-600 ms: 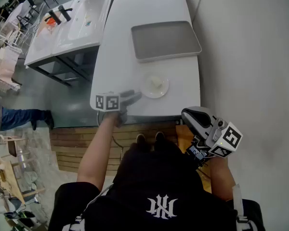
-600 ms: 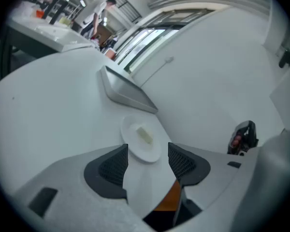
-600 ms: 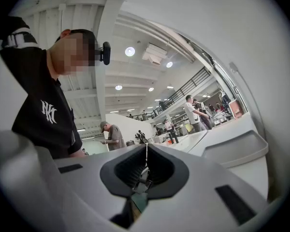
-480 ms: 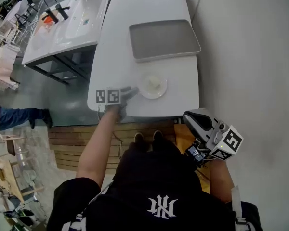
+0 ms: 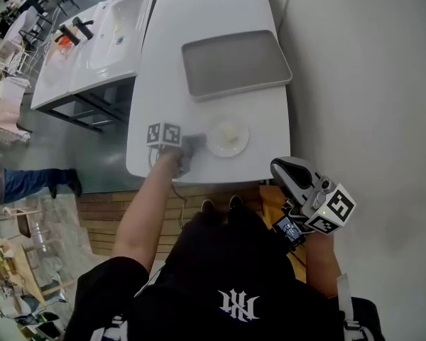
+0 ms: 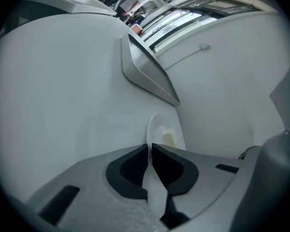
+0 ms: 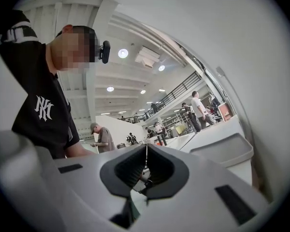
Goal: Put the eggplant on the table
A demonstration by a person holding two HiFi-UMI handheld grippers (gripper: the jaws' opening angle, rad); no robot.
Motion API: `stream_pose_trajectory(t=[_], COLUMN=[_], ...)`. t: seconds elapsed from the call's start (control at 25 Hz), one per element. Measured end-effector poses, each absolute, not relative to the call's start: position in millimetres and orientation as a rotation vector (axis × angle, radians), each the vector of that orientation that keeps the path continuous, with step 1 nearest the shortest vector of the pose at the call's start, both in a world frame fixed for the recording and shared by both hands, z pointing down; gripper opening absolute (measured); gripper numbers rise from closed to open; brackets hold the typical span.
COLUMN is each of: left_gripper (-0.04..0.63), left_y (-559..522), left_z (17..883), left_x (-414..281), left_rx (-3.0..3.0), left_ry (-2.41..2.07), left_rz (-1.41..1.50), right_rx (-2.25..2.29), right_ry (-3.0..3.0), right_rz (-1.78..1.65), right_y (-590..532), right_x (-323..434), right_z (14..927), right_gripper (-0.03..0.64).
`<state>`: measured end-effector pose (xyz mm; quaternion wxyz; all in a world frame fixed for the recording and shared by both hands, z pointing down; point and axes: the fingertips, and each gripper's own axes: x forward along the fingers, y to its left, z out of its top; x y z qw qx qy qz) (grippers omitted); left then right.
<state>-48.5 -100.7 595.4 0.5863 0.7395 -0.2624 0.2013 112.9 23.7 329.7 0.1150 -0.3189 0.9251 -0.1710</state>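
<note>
No eggplant shows in any view. On the white table point(image 5: 199, 20) lies a small white plate point(image 5: 239, 146) with a pale piece of food point(image 5: 229, 129) on it. My left gripper point(image 5: 195, 145) reaches the plate's left edge. In the left gripper view the gripper point(image 6: 150, 146) is turned on its side, and the rim of the plate point(image 6: 153, 124) runs into the thin slit between the pads, with the pale piece point(image 6: 168, 139) just beyond. My right gripper point(image 5: 298, 176) hangs beside my hip, off the table, and is shut point(image 7: 146, 151) on nothing.
An empty grey tray point(image 5: 234, 64) lies beyond the plate and also shows as the tray point(image 6: 145, 71) and the tray point(image 7: 222, 149) in the two gripper views. A white sink counter point(image 5: 106, 34) stands to the left and a pale wall point(image 5: 369, 84) to the right. A person's legs point(image 5: 28, 180) are at far left.
My left gripper has slid a little right along the table's near edge, up to the plate's rim. The right gripper has hardly moved.
</note>
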Motion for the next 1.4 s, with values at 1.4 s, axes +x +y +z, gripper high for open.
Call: stream_pose_trajectory(t=[1.4], left_gripper=[0.015], left_y=[2.3], left_z=[563.1], left_x=[-106.9], left_rx=[1.665], left_ry=[-0.548], left_rz=[0.157], right_rx=[-1.044], right_ry=[2.653], right_rz=[-1.923], right_y=[-4.7], right_x=[44.6], right_z=[567.2], right_gripper=[0.121])
